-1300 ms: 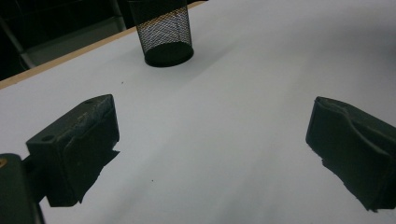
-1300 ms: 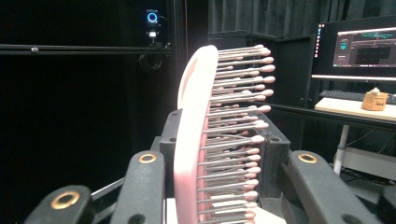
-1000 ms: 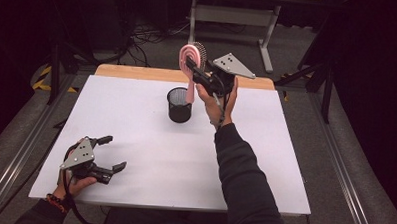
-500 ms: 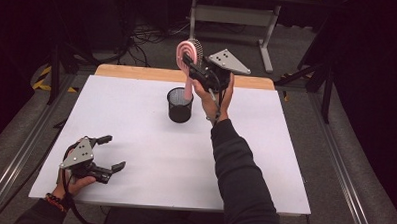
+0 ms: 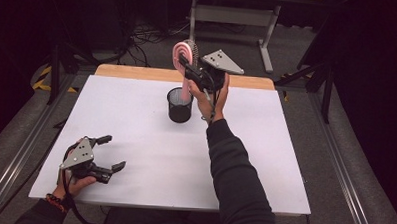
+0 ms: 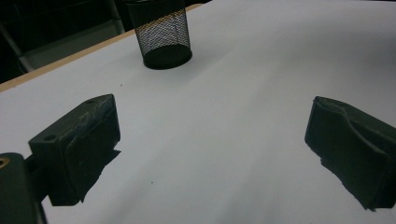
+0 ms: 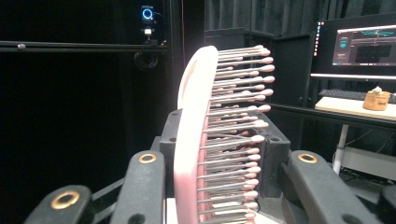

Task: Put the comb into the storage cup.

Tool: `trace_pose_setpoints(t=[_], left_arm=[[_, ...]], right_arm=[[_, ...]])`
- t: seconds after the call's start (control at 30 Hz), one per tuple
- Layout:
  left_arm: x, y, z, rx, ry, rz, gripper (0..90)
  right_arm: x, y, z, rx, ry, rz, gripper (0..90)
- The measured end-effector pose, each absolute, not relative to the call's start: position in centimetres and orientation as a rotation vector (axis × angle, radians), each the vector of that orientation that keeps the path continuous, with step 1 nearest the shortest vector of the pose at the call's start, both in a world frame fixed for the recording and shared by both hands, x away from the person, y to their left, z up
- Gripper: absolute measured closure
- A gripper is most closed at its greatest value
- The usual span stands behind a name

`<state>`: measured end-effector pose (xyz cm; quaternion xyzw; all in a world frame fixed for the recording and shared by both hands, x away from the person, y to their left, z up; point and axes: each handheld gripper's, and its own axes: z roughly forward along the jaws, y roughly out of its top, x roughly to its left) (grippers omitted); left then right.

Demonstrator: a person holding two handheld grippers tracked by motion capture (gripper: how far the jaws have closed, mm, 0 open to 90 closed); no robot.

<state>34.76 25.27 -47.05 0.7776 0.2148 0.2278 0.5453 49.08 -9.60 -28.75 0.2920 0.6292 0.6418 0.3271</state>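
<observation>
Now right gripper (image 5: 194,74) fingers clamp hairbrush (image 5: 184,56) above mesh cup (image 5: 179,105); left gripper (image 5: 105,154) fingers apart.

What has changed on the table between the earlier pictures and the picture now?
Very little. The right hand-held gripper stays shut on the pink hairbrush, held upright above the black mesh cup; it has shifted slightly, with the handle end still over the cup. The left hand-held gripper stays open near the front-left corner.
</observation>
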Motion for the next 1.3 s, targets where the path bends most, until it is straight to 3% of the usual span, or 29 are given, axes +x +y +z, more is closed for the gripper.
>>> trace_pose_setpoints(t=[1.3], left_arm=[[34.8, 25.2, -47.1, 1.848, 0.506, 0.544, 5.0]], right_arm=[[49.6, -9.7, -34.1, 0.91, 1.681, 1.678, 62.7]])
